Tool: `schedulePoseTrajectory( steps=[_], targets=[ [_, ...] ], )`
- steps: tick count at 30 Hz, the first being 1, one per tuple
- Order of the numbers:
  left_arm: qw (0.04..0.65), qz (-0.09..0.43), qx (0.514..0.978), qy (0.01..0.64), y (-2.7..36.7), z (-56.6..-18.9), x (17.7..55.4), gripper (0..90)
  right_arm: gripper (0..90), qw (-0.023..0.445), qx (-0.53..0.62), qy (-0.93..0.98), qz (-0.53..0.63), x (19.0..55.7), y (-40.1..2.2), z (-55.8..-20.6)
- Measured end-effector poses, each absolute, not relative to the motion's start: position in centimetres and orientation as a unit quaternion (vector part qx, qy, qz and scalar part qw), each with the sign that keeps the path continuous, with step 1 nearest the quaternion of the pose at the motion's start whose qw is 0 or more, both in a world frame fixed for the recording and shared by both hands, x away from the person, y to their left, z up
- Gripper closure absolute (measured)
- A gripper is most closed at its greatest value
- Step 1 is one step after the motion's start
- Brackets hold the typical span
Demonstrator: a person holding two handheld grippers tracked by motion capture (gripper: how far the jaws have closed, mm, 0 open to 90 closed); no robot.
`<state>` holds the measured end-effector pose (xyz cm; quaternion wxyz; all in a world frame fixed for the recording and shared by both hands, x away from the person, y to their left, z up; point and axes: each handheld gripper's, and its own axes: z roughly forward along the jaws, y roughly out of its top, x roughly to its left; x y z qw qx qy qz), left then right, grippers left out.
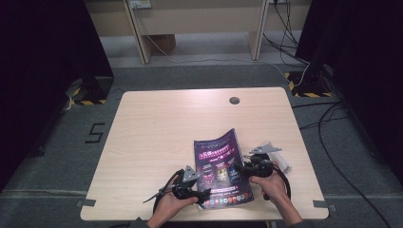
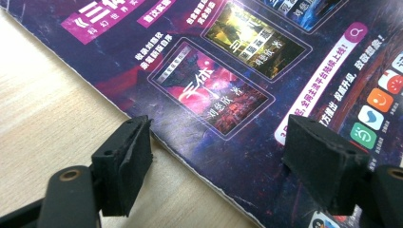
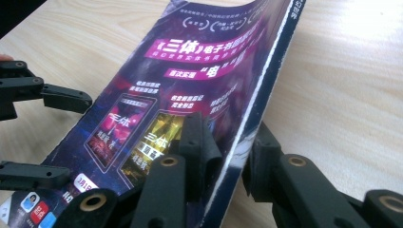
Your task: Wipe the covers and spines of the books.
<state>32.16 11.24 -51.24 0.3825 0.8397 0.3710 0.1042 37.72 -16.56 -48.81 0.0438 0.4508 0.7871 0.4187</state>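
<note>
Now the right gripper [image 3: 228, 147] clamps the spine edge of the magazine [image 3: 199, 80] between its jaws, and that edge stands lifted off the worktop [image 3: 342, 95]. Just beside the magazine's opposite edge, the left gripper [image 2: 218, 152] rests open, its jaws straddling the purple cover's border.

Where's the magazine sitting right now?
In the high view the magazine lies on the near right part of the table, between the left gripper at its near-left corner and the right gripper clamping its right edge.
</note>
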Motion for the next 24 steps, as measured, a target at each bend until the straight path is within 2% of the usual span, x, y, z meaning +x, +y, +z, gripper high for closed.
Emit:
schedulePoseTrajectory(
  steps=[3,10,15,24],
  targets=[
    [0.386,0.103,0.839,0.369,11.5,-50.9,31.9,26.3,74.0,0.050,0.438,0.794,0.418,37.9,-16.4,-48.3],
    [0.394,0.104,0.837,0.366,13.4,-49.9,30.8,24.8,75.2,0.062,0.424,0.805,0.410,38.3,-15.8,-47.7],
    [0.379,0.116,0.840,0.370,15.7,-50.0,28.6,24.2,77.5,0.070,0.415,0.818,0.392,39.2,-15.2,-47.0],
    [0.373,0.119,0.841,0.374,16.5,-50.1,27.8,23.9,79.9,0.086,0.388,0.844,0.360,40.5,-13.5,-45.3]
  ],
)
